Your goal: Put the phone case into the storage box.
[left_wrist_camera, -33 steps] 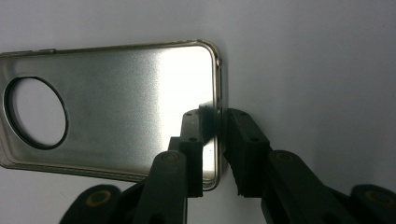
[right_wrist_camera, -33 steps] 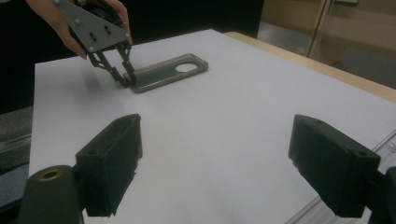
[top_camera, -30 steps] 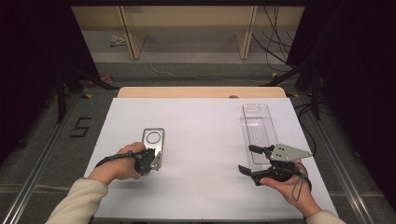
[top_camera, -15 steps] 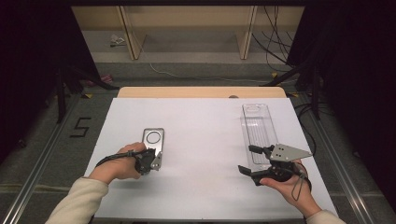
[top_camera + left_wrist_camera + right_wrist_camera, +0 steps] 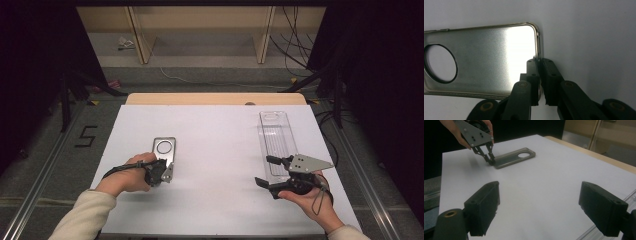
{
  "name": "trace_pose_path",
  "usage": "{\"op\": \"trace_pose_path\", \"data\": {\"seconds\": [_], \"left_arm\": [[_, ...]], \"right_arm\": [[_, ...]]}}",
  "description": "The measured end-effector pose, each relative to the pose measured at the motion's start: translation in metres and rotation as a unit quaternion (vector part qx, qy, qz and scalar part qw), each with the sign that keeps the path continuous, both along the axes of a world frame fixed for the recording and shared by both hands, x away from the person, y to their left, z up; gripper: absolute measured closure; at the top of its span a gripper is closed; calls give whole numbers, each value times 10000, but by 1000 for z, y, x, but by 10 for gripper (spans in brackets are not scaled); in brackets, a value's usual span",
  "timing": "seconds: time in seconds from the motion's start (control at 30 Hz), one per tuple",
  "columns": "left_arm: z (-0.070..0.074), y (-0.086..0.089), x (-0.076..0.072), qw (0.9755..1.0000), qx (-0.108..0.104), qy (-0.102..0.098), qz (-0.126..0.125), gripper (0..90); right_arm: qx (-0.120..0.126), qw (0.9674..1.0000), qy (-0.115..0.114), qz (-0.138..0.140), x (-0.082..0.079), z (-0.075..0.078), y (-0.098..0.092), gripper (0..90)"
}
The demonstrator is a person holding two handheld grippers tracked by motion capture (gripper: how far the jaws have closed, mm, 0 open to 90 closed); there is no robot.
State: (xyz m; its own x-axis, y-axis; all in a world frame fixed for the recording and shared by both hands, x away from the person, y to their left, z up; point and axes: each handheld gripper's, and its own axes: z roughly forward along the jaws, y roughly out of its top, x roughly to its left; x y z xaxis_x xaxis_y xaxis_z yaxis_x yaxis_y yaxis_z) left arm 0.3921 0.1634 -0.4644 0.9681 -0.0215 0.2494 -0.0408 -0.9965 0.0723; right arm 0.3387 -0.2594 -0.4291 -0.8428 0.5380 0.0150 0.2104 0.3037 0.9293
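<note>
On the white table's (image 5: 215,150) left half lies the metal phone case (image 5: 164,148), its near short edge pinched between the just-closing left gripper (image 5: 540,62), seemingly for lifting; the right gripper (image 5: 267,170), jaws apart, waits beside the clear tray (image 5: 276,136).

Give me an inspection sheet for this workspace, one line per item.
Surface: white tabletop, wooden strip along its far edge.
Job's things: metal phone case with a round camera hole, lying flat; clear plastic case, lying flat at the right.
Clutter: nothing seen.
Grippers: left gripper has just been closing, jaws pinching the metal case's end rim; right gripper open, nothing between its jaws, beside the clear case's near end.
Cables: one trails from each gripper; more on the floor beyond the table.
Surroundings: dark room, wooden frame behind, a "5" marked on the floor.
</note>
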Motion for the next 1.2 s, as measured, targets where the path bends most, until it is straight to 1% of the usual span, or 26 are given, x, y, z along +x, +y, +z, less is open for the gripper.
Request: {"op": "trace_pose_path", "data": {"seconds": [0.07,0.37,0.77,0.87,0.97,1.0,1.03,1.07,1.13,1.17,1.2], "left_arm": [[0,0,0,10000,24,7,-5,844],[0,1,-1,10000,-34,-30,26,853],[0,2,-3,9999,-21,-127,-35,871],[-1,1,-4,9998,-42,-180,-38,876],[-1,0,-6,9996,-159,-215,-16,884],[0,-1,-6,9996,-153,-230,-43,885],[0,-2,-7,9995,-189,-240,-37,886],[1,-4,-8,9994,-161,-295,-105,886],[2,-7,-9,9991,-219,-344,-111,886],[3,-8,-10,9989,-218,-391,-128,886],[4,-9,-11,9986,-263,-451,-117,887]], "right_arm": [[-3,10000,1,-3,0,0,0,180],[-7,10000,3,-2,0,0,0,179],[9,10000,-15,-8,0,0,0,179],[12,10000,-17,-8,0,0,0,179],[13,10000,-16,-7,0,0,0,179],[20,10000,-13,-9,0,0,0,179],[14,10000,-11,-11,0,0,0,179],[22,10000,-13,-7,0,0,0,179],[19,10000,-14,-3,0,0,0,179],[19,10000,-15,-4,0,0,0,179],[19,10000,-13,-4,0,0,0,179]]}}
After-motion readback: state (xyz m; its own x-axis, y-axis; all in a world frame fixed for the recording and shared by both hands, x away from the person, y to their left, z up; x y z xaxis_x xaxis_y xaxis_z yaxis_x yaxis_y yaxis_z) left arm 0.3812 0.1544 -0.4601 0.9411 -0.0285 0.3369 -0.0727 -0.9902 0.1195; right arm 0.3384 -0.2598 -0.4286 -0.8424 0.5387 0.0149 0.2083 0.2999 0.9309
